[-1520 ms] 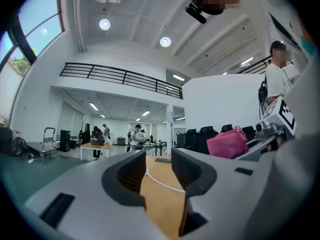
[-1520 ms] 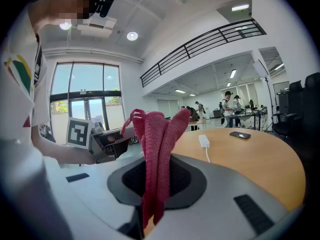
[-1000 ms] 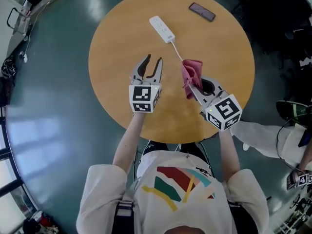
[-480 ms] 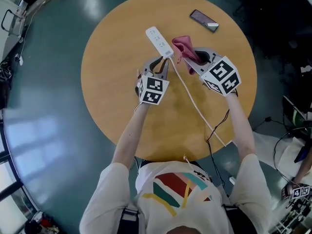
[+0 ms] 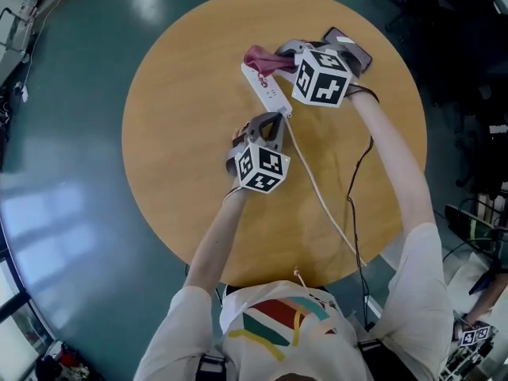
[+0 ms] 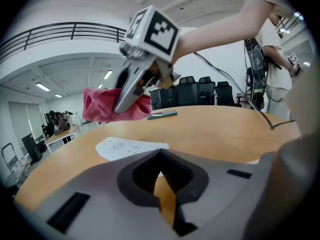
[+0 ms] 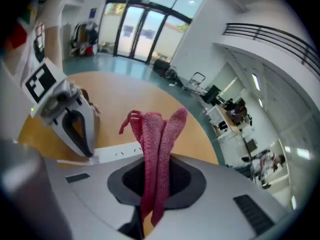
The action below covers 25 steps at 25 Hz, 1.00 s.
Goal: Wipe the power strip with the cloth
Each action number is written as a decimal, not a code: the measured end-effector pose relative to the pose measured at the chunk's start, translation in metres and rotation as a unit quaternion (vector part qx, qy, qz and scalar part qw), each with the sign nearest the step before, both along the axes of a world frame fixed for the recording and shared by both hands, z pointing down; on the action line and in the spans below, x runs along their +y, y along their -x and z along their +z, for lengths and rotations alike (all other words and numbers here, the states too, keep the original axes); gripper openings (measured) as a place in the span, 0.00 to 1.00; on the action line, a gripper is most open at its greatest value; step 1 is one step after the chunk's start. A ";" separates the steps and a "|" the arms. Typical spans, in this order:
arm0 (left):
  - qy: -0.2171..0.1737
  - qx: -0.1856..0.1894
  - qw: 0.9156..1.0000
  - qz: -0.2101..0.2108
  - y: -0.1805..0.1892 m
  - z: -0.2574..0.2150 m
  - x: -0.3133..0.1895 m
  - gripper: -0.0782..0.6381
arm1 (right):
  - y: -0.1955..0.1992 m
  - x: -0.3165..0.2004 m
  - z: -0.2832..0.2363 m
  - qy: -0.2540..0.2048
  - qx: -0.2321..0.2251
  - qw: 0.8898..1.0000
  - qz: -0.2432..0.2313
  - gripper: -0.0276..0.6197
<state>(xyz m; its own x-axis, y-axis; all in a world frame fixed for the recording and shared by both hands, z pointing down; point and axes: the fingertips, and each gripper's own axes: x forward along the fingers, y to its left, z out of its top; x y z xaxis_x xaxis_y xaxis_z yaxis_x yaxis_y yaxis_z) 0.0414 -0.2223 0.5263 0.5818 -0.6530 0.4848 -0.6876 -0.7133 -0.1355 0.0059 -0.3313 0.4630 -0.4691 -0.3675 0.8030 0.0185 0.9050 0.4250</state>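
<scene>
Round table (image 5: 175, 149) bears the strip (image 5: 268, 94), far centre. The right gripper (image 5: 278, 54) clamps the cloth (image 5: 258, 56) above its far end, the folds showing only in that gripper's view. The left gripper (image 5: 270, 120) has just closed, empty, at the near end.

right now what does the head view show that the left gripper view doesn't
Only the head view: the person's shirt print and the teal floor. Only the left gripper view: office chairs, a railing and ceiling lights. Both: the table, the strip, the phone, and the right gripper shut on the cloth.
</scene>
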 end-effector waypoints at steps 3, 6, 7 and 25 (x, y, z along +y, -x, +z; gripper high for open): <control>0.016 0.025 1.000 -0.010 -0.002 0.000 -0.006 0.15 | 0.022 -0.024 0.034 -0.028 0.092 0.992 -0.081 0.10; 0.023 0.043 0.999 -0.015 -0.001 0.004 -0.015 0.15 | 0.038 -0.042 0.062 -0.030 0.130 0.984 -0.117 0.10; 0.023 0.045 0.999 -0.014 -0.001 0.005 -0.018 0.15 | 0.041 -0.047 0.067 -0.029 0.132 0.984 -0.119 0.10; -0.019 0.089 0.994 -0.056 -0.013 -0.035 -0.011 0.15 | -0.033 0.030 0.074 0.055 0.126 0.980 -0.141 0.10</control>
